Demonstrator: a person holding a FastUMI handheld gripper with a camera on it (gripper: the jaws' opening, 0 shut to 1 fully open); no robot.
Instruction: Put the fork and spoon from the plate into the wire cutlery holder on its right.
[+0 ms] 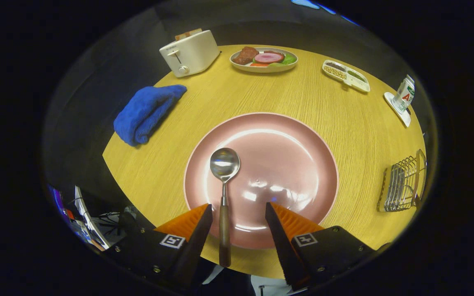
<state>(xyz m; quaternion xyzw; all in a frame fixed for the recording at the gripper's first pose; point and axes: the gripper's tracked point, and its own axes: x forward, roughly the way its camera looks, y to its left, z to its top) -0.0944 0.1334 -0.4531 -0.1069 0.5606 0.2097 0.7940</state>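
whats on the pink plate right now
Only the spoon lies on the pink plate, its handle between the open gripper fingers. No fork there.

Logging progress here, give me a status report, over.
Claw open, fingers either side of the spoon handle, not gripping. Spoon lies on the pink plate; wire cutlery holder to its right. Nothing in the way.

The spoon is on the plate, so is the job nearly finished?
About halfway, it seems. No fork lies on the pink plate, though whether it sits in the wire cutlery holder on its right is too hard to tell. The spoon still lies on the plate, its wooden handle between the open jaws of the gripper, nearer one finger and not yet gripped. Left: grip the spoon and carry it to the holder.
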